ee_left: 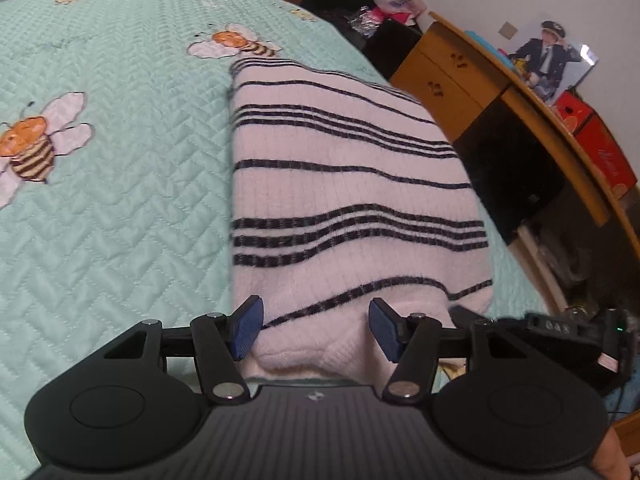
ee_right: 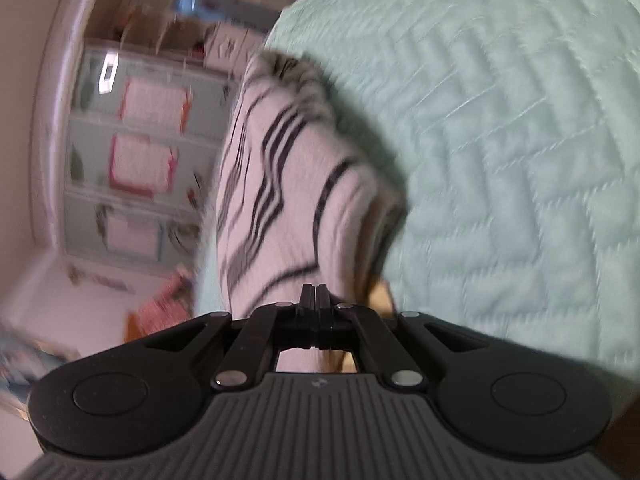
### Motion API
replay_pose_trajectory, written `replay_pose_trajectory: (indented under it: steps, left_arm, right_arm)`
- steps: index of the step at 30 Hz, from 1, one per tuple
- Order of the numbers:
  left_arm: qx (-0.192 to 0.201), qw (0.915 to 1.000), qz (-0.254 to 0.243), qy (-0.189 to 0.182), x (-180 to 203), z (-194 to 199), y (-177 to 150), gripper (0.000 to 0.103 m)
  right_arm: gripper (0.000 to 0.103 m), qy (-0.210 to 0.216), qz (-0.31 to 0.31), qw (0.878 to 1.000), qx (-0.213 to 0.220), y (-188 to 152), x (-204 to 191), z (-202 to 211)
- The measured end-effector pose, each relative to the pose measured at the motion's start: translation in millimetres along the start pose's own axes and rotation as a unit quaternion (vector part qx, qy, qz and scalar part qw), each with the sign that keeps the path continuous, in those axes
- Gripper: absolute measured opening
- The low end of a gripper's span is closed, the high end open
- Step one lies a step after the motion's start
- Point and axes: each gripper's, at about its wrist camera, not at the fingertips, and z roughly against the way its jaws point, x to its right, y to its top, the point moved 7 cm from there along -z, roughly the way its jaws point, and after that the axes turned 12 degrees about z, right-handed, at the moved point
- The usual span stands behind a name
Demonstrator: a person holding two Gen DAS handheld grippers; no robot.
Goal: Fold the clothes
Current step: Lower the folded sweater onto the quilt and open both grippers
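Left wrist view: striped sweater (ee_left: 352, 184) lies as a narrow, straight-sided panel on the mint quilted bedspread (ee_left: 120, 200), running from 6 o'clock toward 12, near the bed's right edge. Left gripper (ee_left: 316, 328) has jaws spread wide, blue pads either side of the sweater's near end, gripping nothing. Wooden desk (ee_left: 460, 80) at 2 o'clock. Part of the right gripper's body shows at 4 o'clock.

Judgement: sides look already folded in; a lengthwise fold seems underway or left to do, since the near end bunches up.

Right wrist view: blurred. Right gripper (ee_right: 316, 300) has jaws pinched together on a sweater (ee_right: 280, 184) edge, cloth rising from 6 toward 11 o'clock, apparently lifted off the bedspread (ee_right: 500, 140) and casting shadow. Shelves (ee_right: 132, 152) at 9 o'clock.

Only the left view shows the flat folded shape; only the right shows the closed grip and lifted cloth.
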Motion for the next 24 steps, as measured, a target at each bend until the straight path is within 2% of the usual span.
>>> replay_pose_trajectory:
  steps: [1,2,3,4,5,6,9,10,12,14,16,20,24]
  left_arm:
    - [-0.008,0.9996,0.010,0.026,-4,2,0,0.066]
    - [-0.018,0.9985,0.018,0.048,-7,5,-1,0.066]
    - [-0.023,0.9975,0.024,0.063,-7,10,-2,0.066]
    - [-0.024,0.9969,0.026,0.071,-5,16,-2,0.066]
    - [-0.024,0.9963,0.026,0.078,-1,23,-2,0.066]
    - [-0.026,0.9958,0.025,0.084,5,29,-2,0.066]
    - [-0.032,0.9931,0.028,0.109,25,46,8,0.070]
    - [-0.039,0.9915,0.031,0.121,30,50,12,0.075]
    - [-0.055,0.9873,0.036,0.145,40,59,18,0.075]
    - [-0.085,0.9831,0.034,0.158,47,63,20,0.075]
    - [-0.110,0.9795,0.032,0.166,53,66,20,0.075]
    - [-0.129,0.9772,0.021,0.167,67,72,19,0.075]
    - [-0.163,0.9718,0.024,0.168,75,72,13,0.075]
  right_arm:
    - [0.001,-0.015,0.034,0.999,-0.008,1,-11,3]
    - [0.007,-0.031,0.068,0.997,-0.017,2,-21,6]
    - [0.026,-0.052,0.110,0.992,-0.026,5,-35,9]
    - [0.040,-0.068,0.135,0.988,-0.035,9,-48,9]
    - [0.067,-0.083,0.159,0.983,-0.043,13,-62,9]
    - [0.078,-0.098,0.184,0.977,-0.052,17,-75,8]
    - [0.079,-0.144,0.257,0.953,-0.077,31,-116,8]
    - [0.079,-0.159,0.281,0.943,-0.086,35,-129,8]
    - [0.079,-0.188,0.328,0.920,-0.102,45,-156,9]
    - [0.079,-0.245,0.320,0.906,-0.128,51,-168,10]
    - [0.079,-0.281,0.321,0.891,-0.152,58,-180,8]
    - [0.079,-0.293,0.358,0.871,-0.166,60,-200,10]
    - [0.079,-0.299,0.370,0.859,-0.190,60,-213,15]
